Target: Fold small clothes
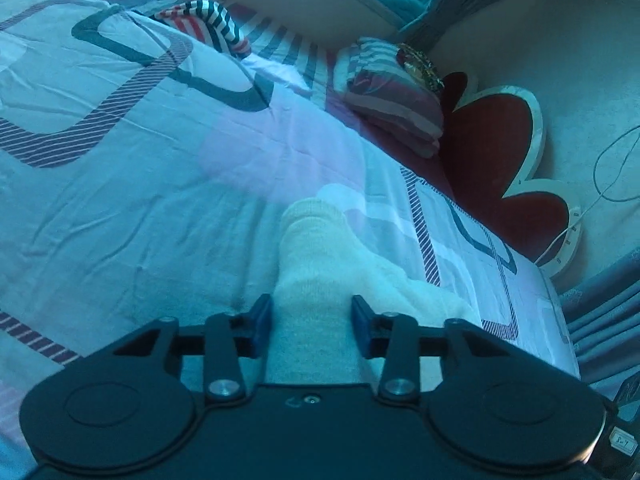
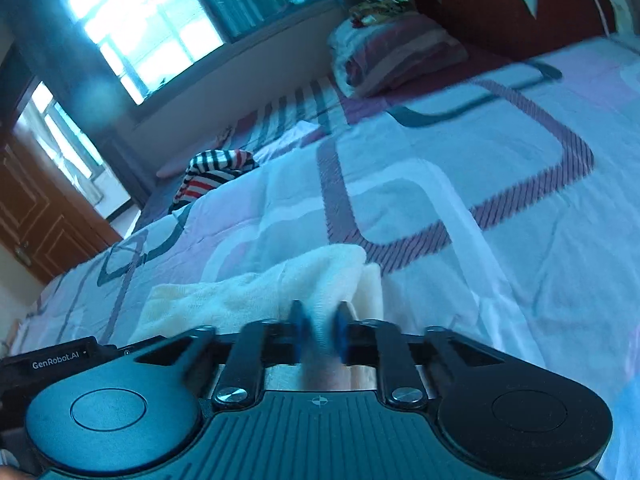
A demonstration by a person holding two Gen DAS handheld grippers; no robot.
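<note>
White knit sock lies on the bed, out on the quilt toward the headboard-side edge, well apart from the striped garment bunched at the far edge.

Left view: sock's long axis runs straight ahead from the left claw, toe end pointing away, a second lobe flopping off to the right. Near end of the sock sits between the two blue fingers. Jaws stand wide, about sock-width, pads beside the fabric; real squeeze not visible, so reads as released or barely touching.

Right view: right claw has its jaws nearly together with white fabric bunched between the pads; clenched on the sock. Rest of the sock spreads left and ahead of it. Motion blur here, so exact pinch point is unclear.

Judgement: the right claw has the grip, so the fold likely carries its end along the long axis toward the toe while the left claw pins the near end.
</note>
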